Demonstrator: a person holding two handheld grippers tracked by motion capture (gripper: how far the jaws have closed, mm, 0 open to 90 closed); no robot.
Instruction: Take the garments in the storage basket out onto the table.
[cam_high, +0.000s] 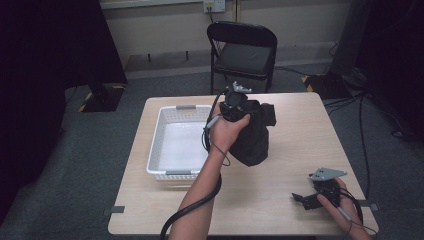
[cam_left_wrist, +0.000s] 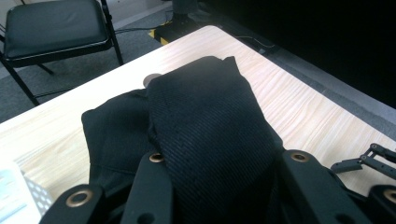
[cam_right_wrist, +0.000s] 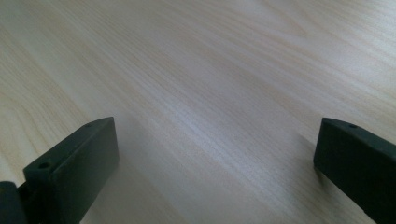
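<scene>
Sitting just left of the left tongs (cam_high: 235, 100), a white basket (cam_high: 159, 131); clamped on black cloth (cam_high: 252, 140). Right tongs (cam_high: 305, 197) spread wide, gripping nothing.

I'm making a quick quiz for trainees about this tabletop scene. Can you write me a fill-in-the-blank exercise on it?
1. The left gripper is shut on a folded ____ garment.
2. The white basket on the table holds ____.
3. The jaws of the right gripper stand ____ over bare wood.
4. Beyond the table's far edge stands a black folding ____.

Missing words: black; nothing; open; chair
</scene>
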